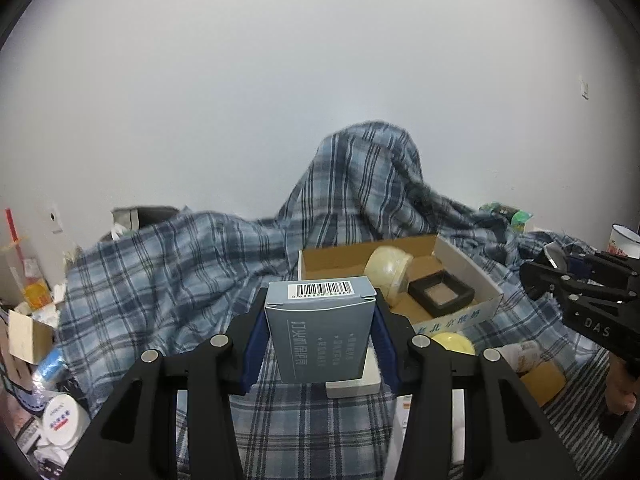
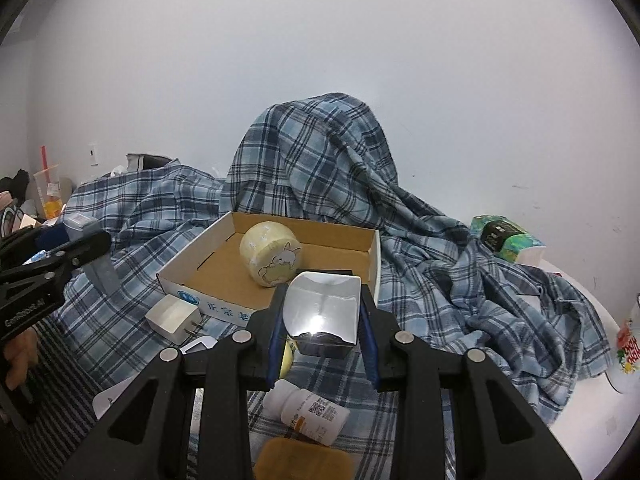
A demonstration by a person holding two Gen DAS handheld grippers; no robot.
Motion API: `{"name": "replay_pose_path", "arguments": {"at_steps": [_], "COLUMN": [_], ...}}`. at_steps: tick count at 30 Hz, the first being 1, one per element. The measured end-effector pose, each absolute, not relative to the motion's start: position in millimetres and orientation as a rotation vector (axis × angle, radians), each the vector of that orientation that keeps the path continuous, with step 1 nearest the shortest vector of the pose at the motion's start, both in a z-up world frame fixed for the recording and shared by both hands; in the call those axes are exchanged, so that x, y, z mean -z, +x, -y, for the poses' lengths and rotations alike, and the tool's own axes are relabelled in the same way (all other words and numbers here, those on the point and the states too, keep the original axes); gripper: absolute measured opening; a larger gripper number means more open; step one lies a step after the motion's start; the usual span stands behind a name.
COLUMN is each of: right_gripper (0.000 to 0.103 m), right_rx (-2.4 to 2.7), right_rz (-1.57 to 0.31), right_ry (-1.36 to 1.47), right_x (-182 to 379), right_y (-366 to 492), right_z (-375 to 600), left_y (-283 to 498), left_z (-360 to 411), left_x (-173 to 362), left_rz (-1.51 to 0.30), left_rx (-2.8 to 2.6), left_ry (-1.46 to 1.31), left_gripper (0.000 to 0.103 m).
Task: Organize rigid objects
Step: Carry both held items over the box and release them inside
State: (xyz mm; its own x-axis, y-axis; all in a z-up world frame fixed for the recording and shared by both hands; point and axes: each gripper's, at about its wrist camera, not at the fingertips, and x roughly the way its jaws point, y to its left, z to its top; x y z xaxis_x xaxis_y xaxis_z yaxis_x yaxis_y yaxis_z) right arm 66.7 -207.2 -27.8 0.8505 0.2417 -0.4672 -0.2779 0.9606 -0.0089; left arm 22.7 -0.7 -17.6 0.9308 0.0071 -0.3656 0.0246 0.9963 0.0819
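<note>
My left gripper [image 1: 320,320] is shut on a grey-blue carton with a barcode [image 1: 320,332], held upright above the plaid cloth. My right gripper [image 2: 322,320] is shut on a shiny silver box [image 2: 324,312], just in front of the open cardboard box [image 2: 192,276]. That cardboard box [image 1: 472,276] holds a cream round jar with a rabbit picture [image 2: 272,254] and a black square tray [image 1: 442,296]. The right gripper [image 1: 580,300] shows at the right edge of the left wrist view. The left gripper with its carton [image 2: 86,248] shows at the left of the right wrist view.
A white charger plug [image 2: 174,318], a white pill bottle [image 2: 308,410], a tan pad [image 2: 304,462] and a yellow round object [image 1: 454,344] lie on the plaid cloth [image 2: 440,280]. A tissue pack [image 2: 504,238] sits back right. A drink cup [image 2: 48,192] and clutter stand left.
</note>
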Motion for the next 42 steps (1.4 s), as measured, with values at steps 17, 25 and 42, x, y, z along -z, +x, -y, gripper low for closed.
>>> {"name": "replay_pose_path", "arguments": {"at_steps": [17, 25, 42], "right_gripper": [0.031, 0.031, 0.031], "right_rx": [-0.211, -0.174, -0.247], "right_rz": [-0.314, -0.334, -0.675], "right_ry": [-0.007, 0.022, 0.018], "right_x": [-74, -75, 35], "right_y": [88, 152, 221], "right_z": [215, 202, 192], "left_y": [62, 120, 206], "left_z": [15, 21, 9], "left_x": [-67, -79, 15], "left_rz": [-0.267, -0.254, -0.576], "left_rx": [0.061, 0.075, 0.063], "left_ry": [0.060, 0.039, 0.060], "left_gripper": [0.049, 0.049, 0.049]}}
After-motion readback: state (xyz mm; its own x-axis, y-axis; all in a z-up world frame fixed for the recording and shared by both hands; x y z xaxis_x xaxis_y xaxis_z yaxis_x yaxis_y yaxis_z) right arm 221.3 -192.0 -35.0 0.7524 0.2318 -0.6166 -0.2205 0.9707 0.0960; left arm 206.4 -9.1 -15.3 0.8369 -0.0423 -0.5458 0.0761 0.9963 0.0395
